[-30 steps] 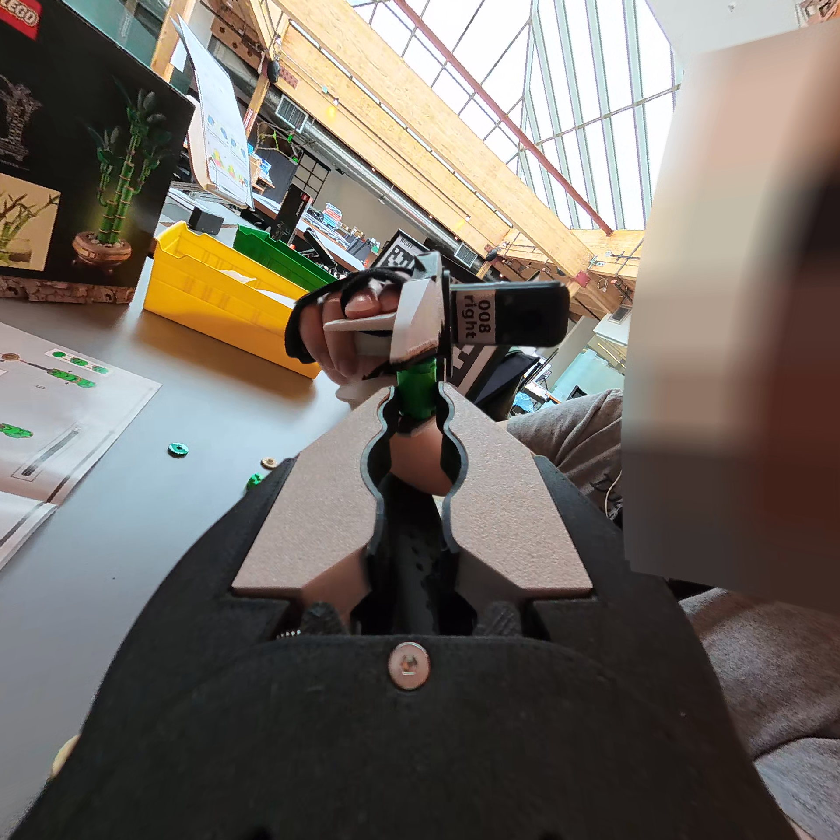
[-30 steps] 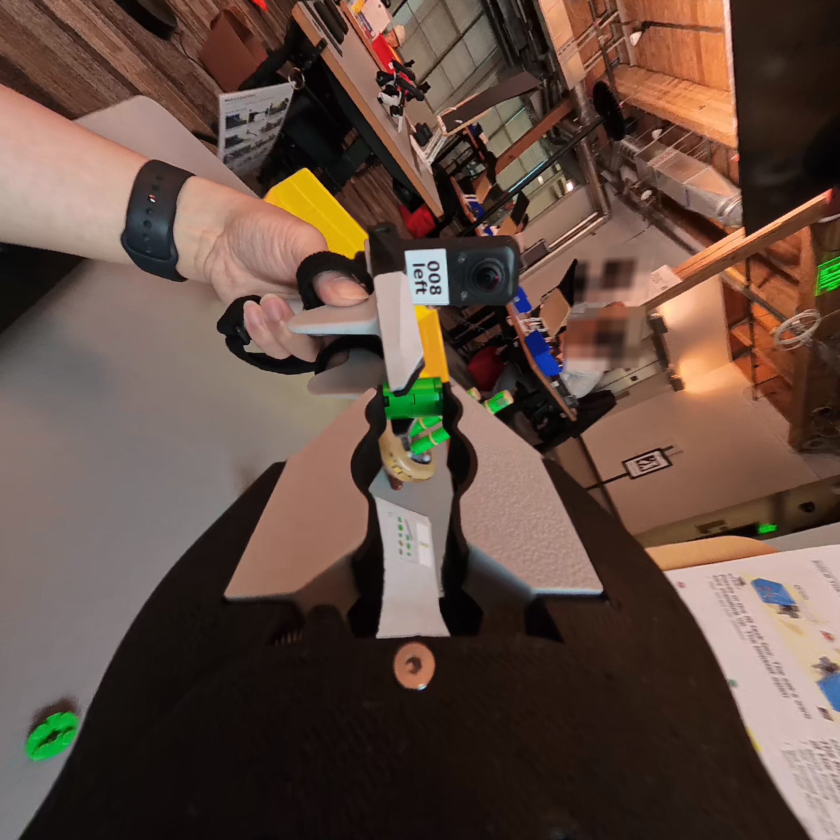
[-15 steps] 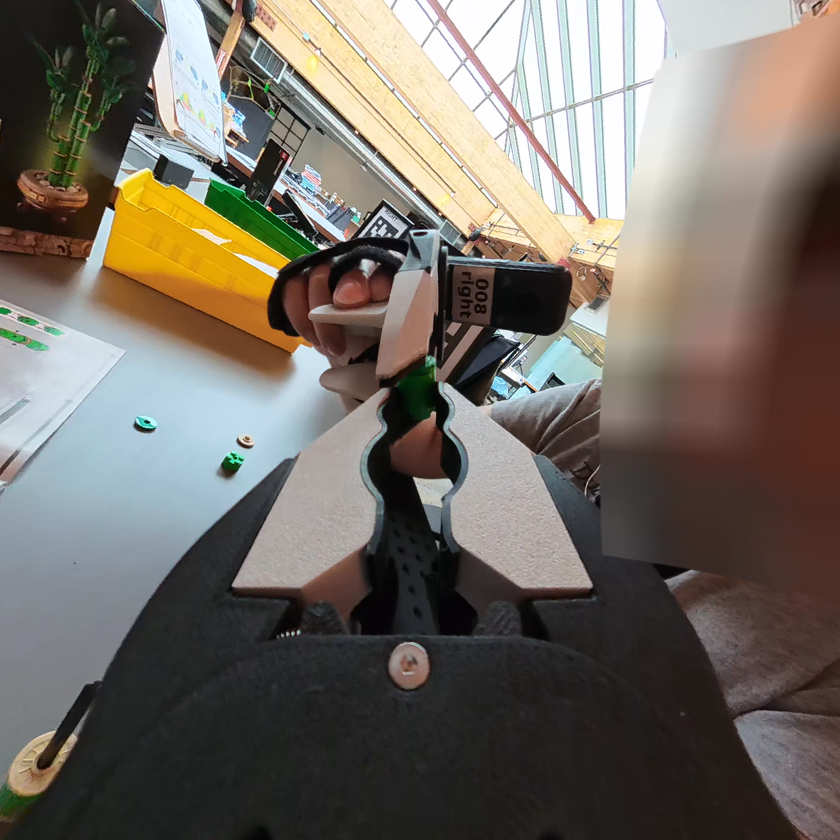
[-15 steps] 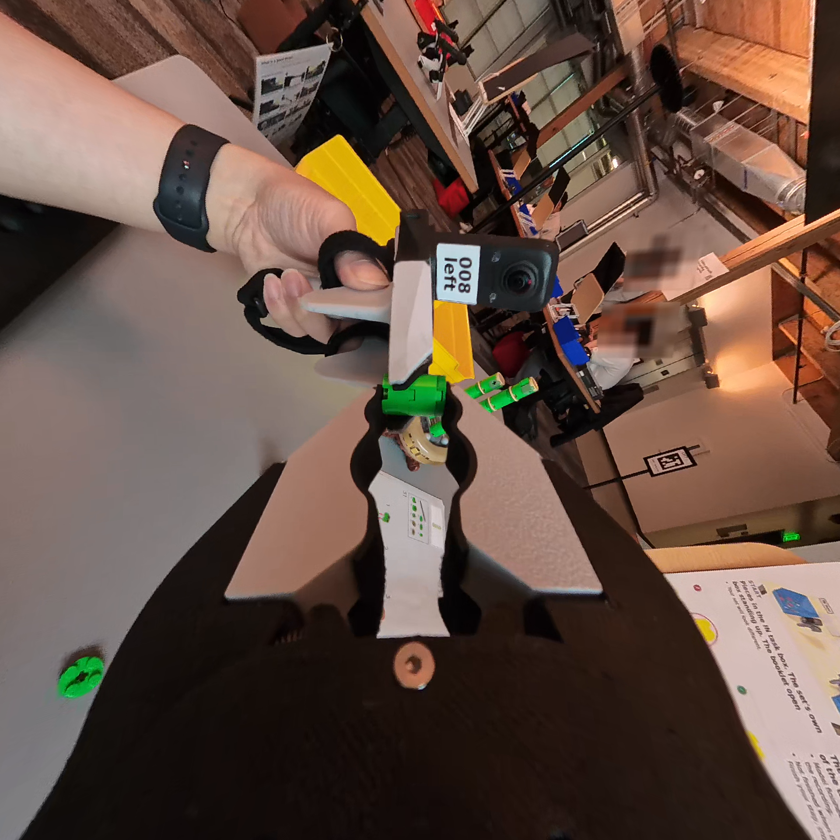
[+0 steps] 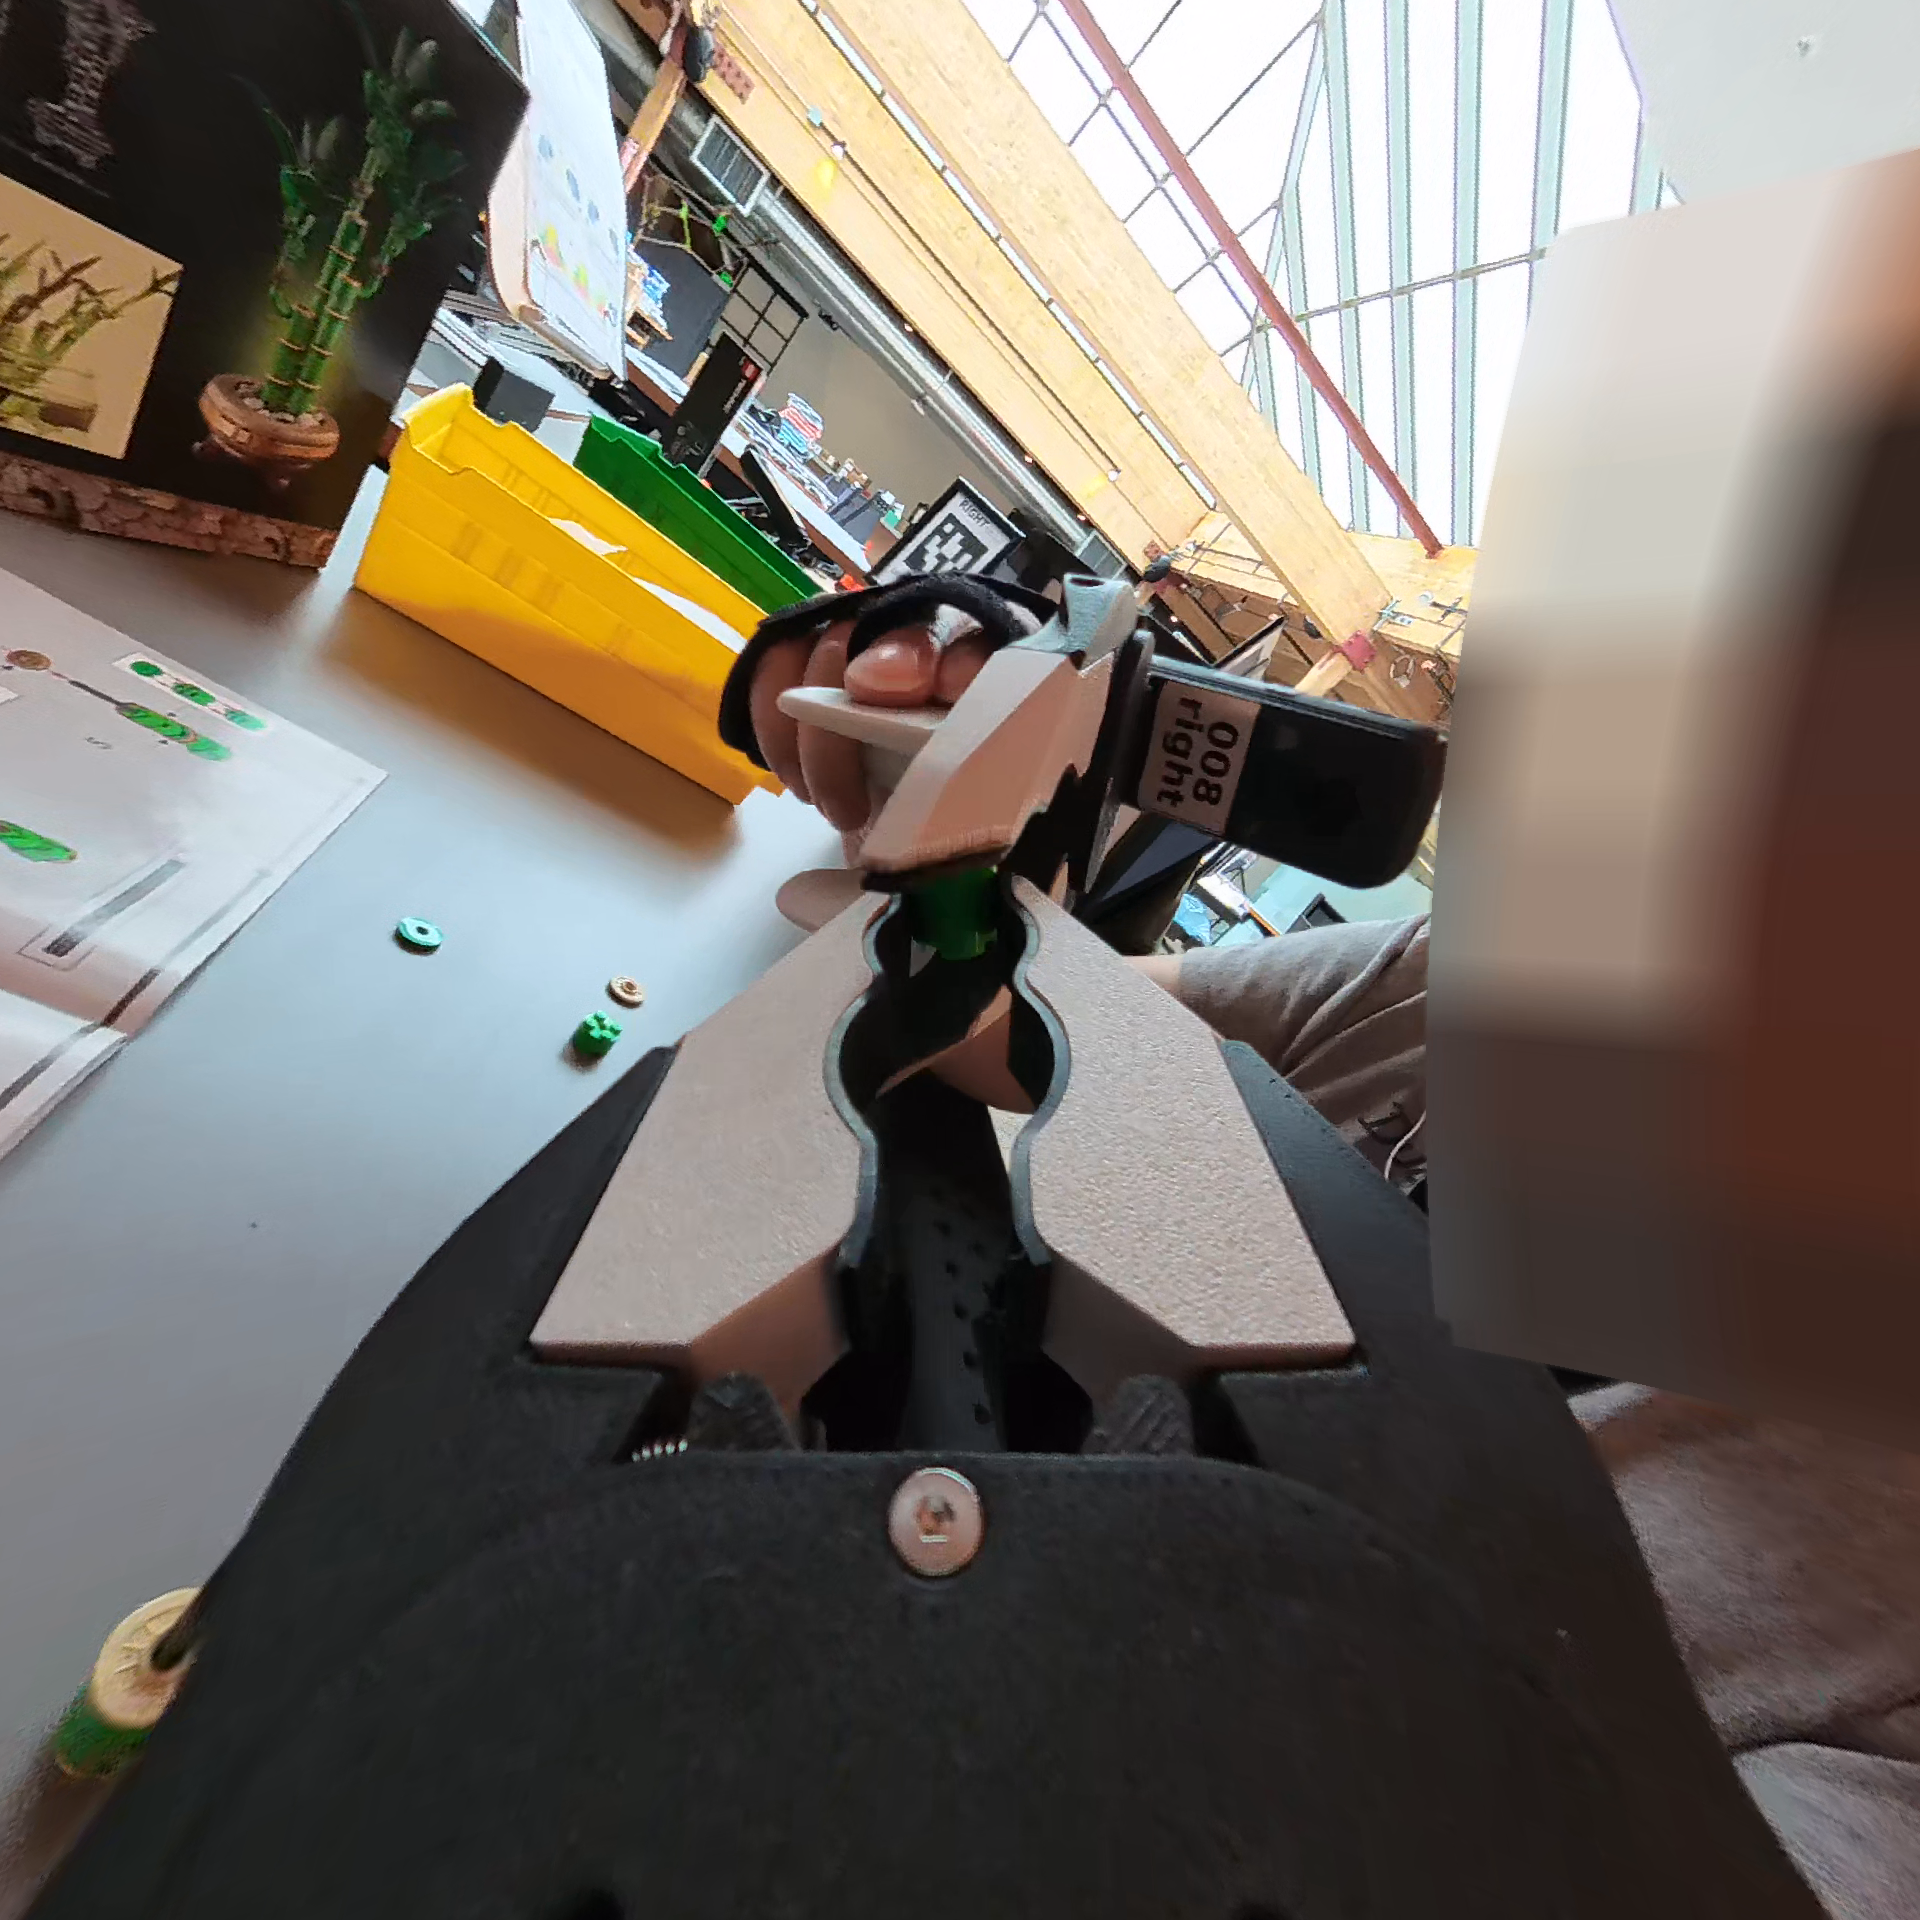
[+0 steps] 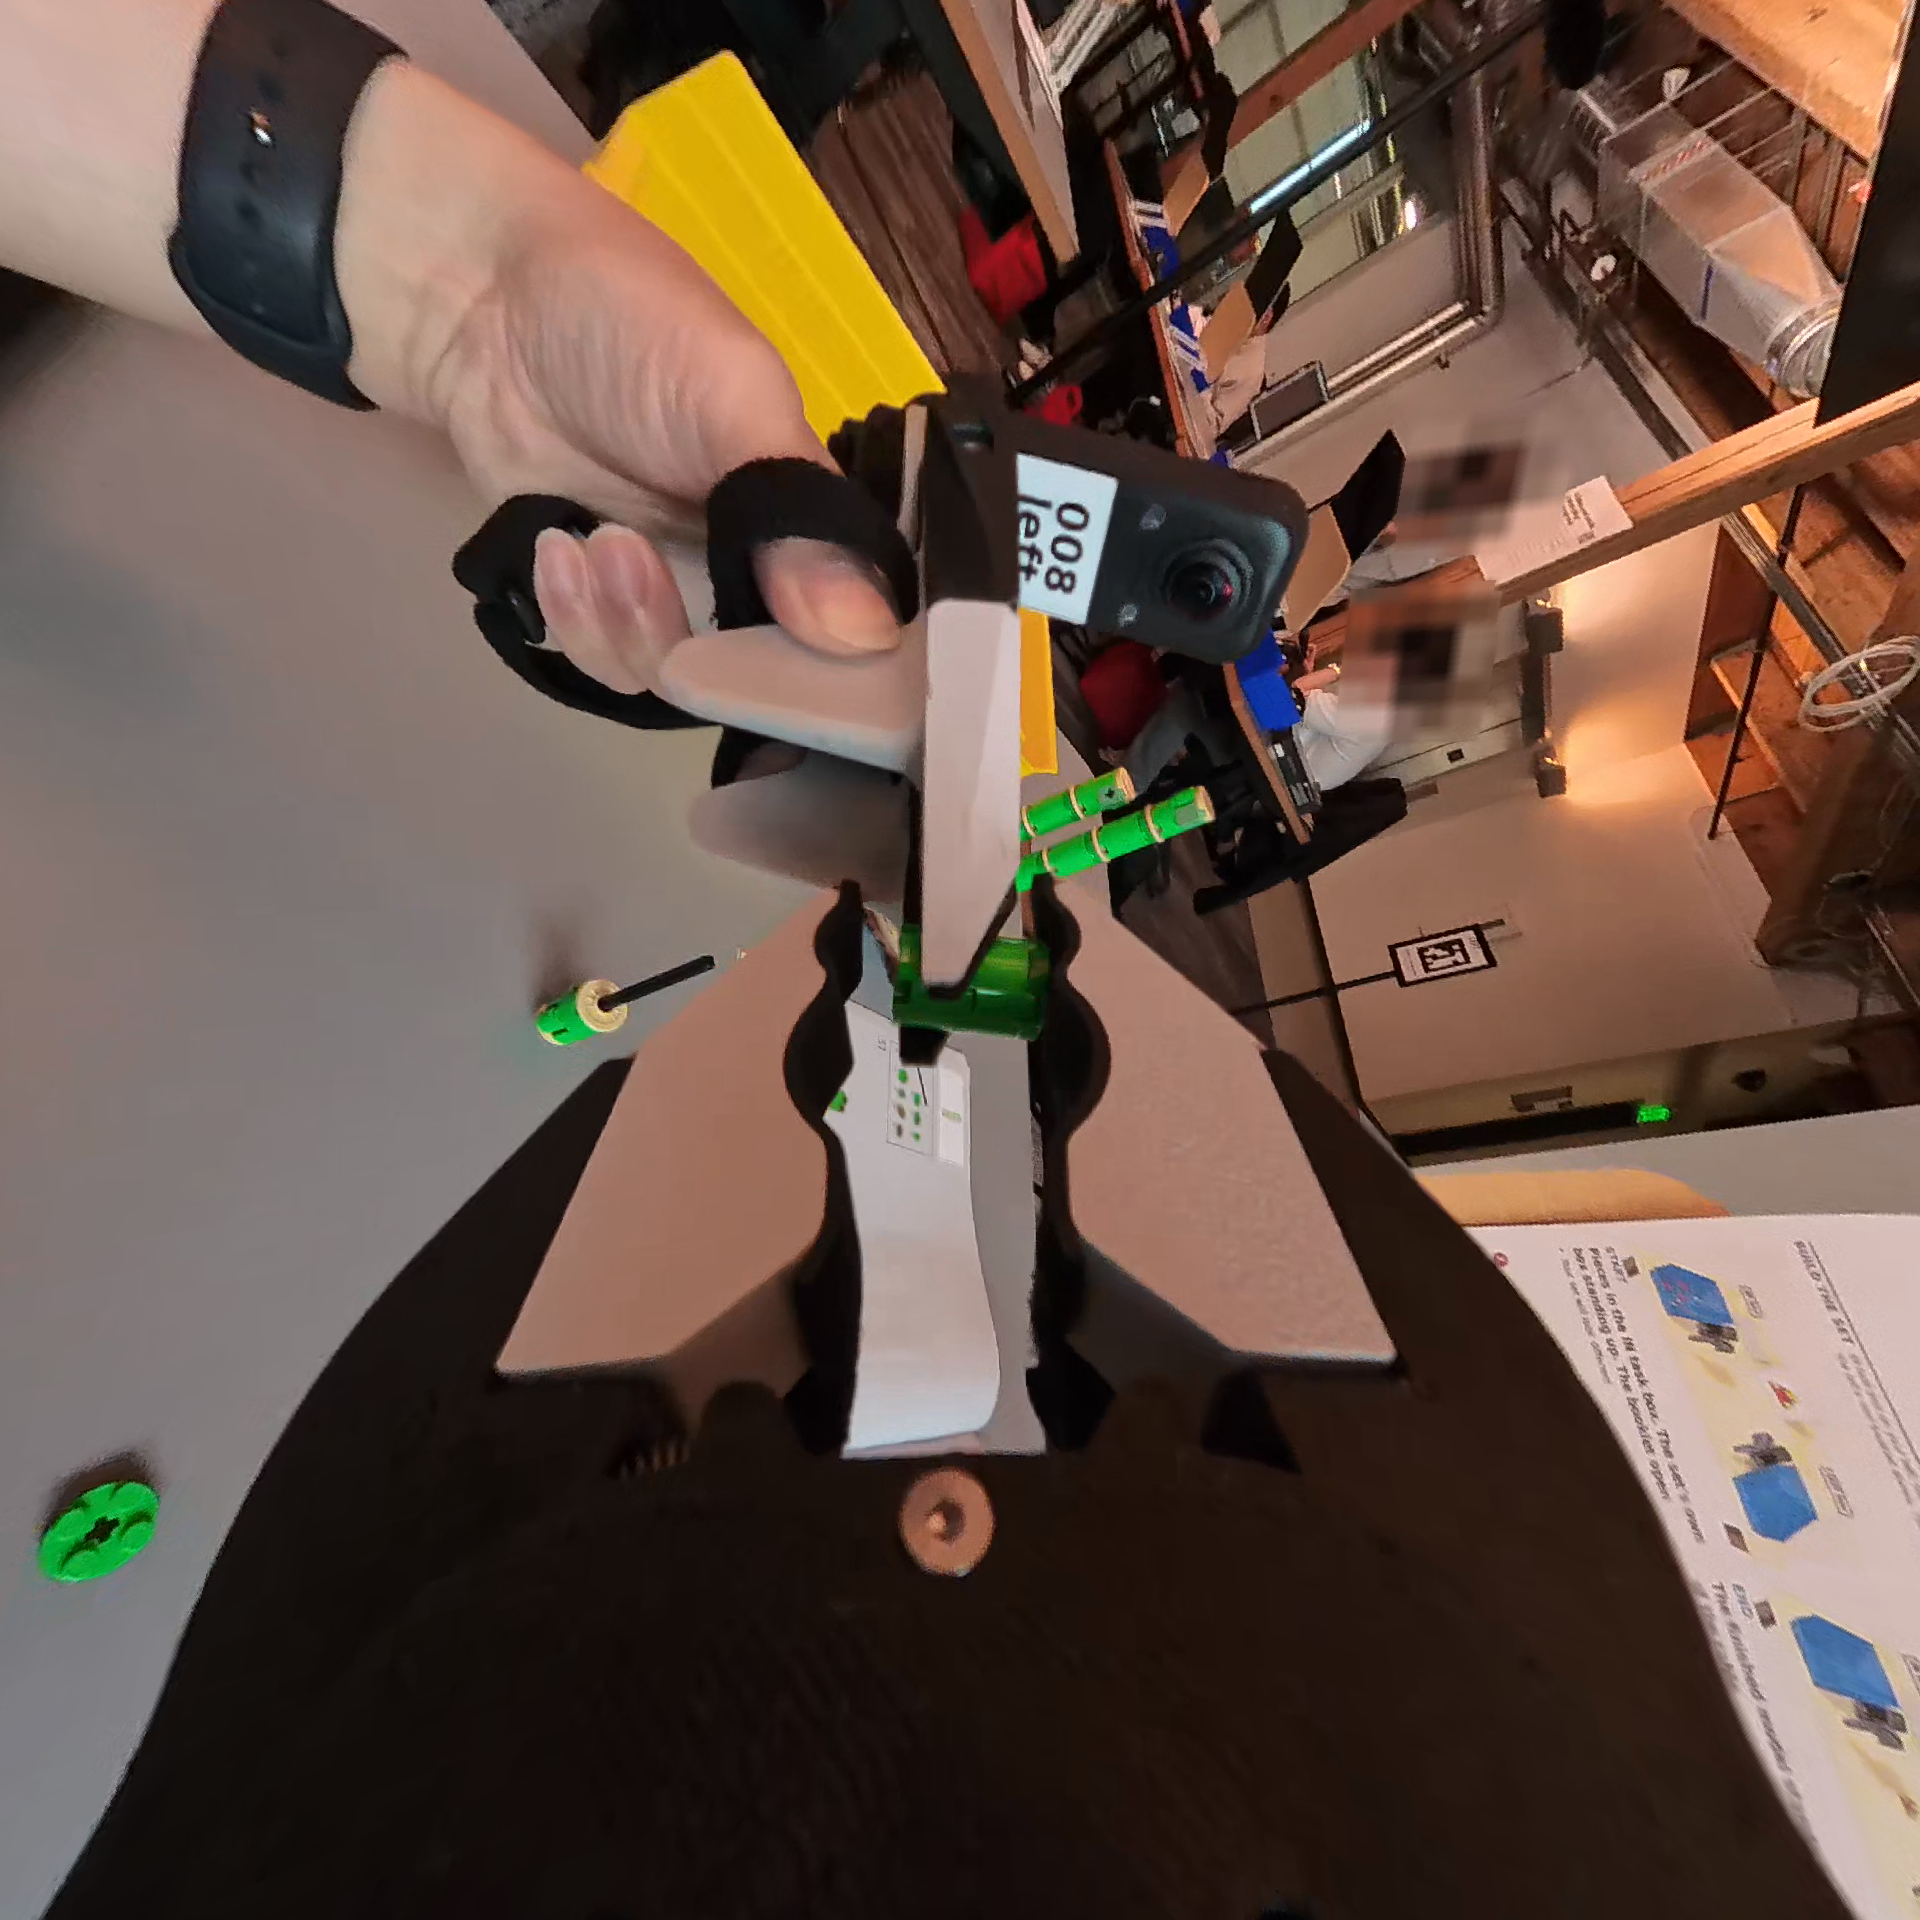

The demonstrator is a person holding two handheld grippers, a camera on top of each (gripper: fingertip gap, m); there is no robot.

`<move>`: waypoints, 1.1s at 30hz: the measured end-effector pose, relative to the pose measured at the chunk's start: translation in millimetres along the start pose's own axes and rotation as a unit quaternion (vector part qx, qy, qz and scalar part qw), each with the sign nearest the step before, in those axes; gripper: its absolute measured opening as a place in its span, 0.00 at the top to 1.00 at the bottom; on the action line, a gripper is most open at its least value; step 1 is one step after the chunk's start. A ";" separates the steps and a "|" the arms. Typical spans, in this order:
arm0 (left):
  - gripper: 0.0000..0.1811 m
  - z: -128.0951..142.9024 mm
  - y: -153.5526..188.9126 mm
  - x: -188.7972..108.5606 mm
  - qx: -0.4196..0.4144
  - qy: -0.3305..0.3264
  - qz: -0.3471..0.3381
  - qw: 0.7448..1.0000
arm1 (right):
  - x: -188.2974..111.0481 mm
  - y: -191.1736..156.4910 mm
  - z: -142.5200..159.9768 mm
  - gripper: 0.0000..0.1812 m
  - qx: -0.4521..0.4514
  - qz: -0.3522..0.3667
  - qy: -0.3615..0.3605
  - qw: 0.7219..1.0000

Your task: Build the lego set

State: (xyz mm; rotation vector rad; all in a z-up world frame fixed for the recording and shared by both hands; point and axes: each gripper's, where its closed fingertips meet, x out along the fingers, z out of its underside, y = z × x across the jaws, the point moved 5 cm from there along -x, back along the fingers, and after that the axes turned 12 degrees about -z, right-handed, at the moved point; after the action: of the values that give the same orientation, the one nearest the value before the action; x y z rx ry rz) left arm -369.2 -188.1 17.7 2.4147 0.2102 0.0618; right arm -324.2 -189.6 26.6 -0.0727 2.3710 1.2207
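Observation:
A small bright green Lego piece point(image 5: 948, 923) is held in the air between both grippers, tip to tip. My left gripper point(image 5: 951, 906) is shut on it from below in the left wrist view, and the right gripper point(image 5: 935, 871) comes down on it from above. In the right wrist view my right gripper point(image 6: 961, 940) is shut on the same green piece point(image 6: 977, 1003), and the left gripper point(image 6: 951, 971) reaches in edge-on from above. Built green bamboo stalks point(image 6: 1112, 821) lie behind.
On the grey table lie a green round plate point(image 5: 419, 934), a tan ring point(image 5: 624, 990), a small green piece point(image 5: 596, 1035) and a green-and-tan cylinder on a black axle point(image 6: 582, 1010). An instruction booklet point(image 5: 125, 810), yellow bin point(image 5: 540, 592), green bin point(image 5: 675, 499) and set box point(image 5: 208, 260) stand left. The left gripper's tips are roughly 4 cm from the right gripper's.
Both grippers have shifted and turned together over the table, still holding the green piece. The left gripper looms closer in the right wrist view, and the axle piece now shows beside the fingers.

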 end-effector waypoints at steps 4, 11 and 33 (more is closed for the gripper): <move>0.92 2.8 -4.2 0.4 0.013 -0.014 -0.028 0.999 | 2.2 -1.0 3.0 0.87 0.008 -0.004 -0.006 1.000; 0.92 3.2 -4.9 -1.4 0.019 -0.020 -0.031 0.999 | 4.3 -1.7 2.5 0.88 0.002 0.003 -0.009 1.000; 0.93 6.6 -10.3 -0.5 0.044 -0.037 -0.076 0.995 | 9.5 -6.0 9.1 0.88 -0.001 -0.011 -0.017 1.000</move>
State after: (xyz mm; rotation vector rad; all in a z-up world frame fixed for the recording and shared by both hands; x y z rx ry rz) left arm -370.4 -184.9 5.9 2.4743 0.3696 -0.1083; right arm -327.7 -184.5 13.5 -0.0778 2.3338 1.2033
